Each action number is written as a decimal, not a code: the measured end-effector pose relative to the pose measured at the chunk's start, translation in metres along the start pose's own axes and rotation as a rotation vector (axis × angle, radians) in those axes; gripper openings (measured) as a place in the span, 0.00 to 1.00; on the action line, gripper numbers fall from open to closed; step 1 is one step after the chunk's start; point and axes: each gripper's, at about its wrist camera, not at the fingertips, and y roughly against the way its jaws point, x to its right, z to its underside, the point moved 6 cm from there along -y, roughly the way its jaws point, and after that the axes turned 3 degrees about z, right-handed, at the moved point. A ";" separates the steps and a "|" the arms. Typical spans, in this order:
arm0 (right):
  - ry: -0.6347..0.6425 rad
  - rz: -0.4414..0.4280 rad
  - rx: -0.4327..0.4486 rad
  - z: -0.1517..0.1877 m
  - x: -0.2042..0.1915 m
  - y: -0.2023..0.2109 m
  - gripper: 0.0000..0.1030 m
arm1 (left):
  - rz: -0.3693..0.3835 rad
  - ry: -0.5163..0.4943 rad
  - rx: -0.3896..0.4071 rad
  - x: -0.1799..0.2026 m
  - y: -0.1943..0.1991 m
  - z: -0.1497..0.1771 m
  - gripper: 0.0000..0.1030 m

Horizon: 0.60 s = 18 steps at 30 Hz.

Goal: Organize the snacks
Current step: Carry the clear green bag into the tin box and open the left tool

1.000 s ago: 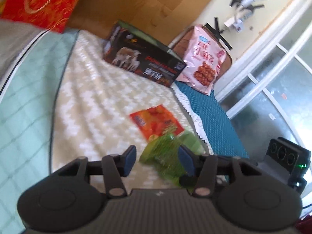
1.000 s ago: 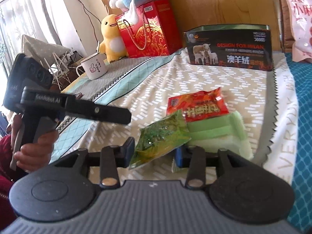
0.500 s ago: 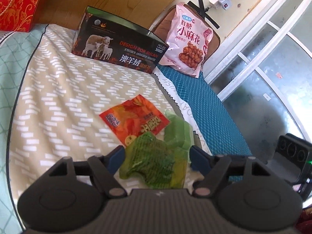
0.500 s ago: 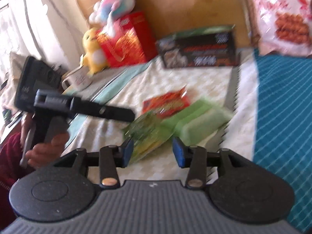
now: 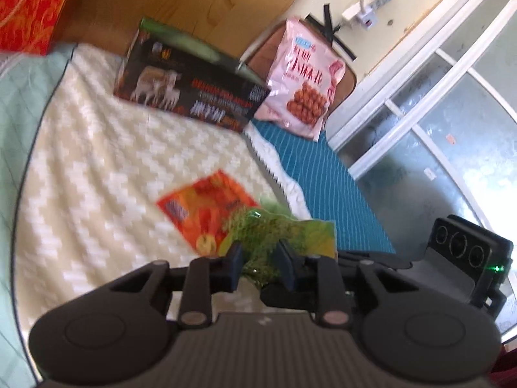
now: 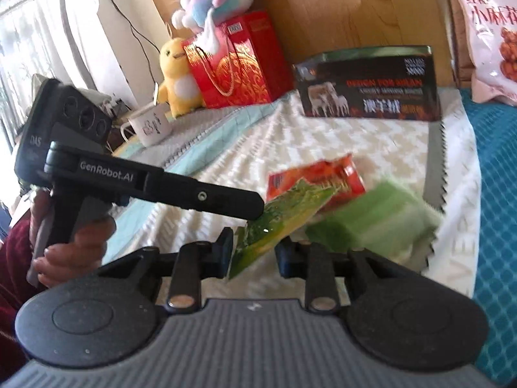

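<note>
My left gripper [image 5: 257,260] has just closed; its pads now pinch the near edge of the green snack packet [image 5: 274,239], where a moment ago the jaws stood wide around it. My right gripper [image 6: 253,252] has also been narrowing. The same packet's lower corner lies between its jaws, but I cannot tell whether either pad presses on it.

I judge the pickup step secured on the left side; the packet appears raised and tilted off the bed cover [image 5: 97,168].

The packet is thin, glossy and crumpled, green with a yellow border. Just beyond it lies the orange snack packet [image 5: 203,213]; beside that, right of the tool, a pale green bundle [image 6: 381,213].
</note>
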 end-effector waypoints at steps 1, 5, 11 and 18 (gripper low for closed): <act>0.002 -0.007 0.008 -0.006 0.001 -0.001 0.29 | -0.007 -0.012 0.009 0.001 0.001 -0.006 0.23; 0.061 -0.004 0.044 -0.043 0.006 -0.011 0.30 | -0.054 -0.063 0.046 0.006 0.001 -0.046 0.23; 0.077 -0.007 0.121 -0.121 0.040 -0.040 0.30 | -0.151 -0.131 0.137 0.004 -0.020 -0.138 0.26; -0.024 0.028 0.076 -0.180 0.095 -0.111 0.36 | -0.353 -0.109 0.207 -0.034 -0.071 -0.203 0.37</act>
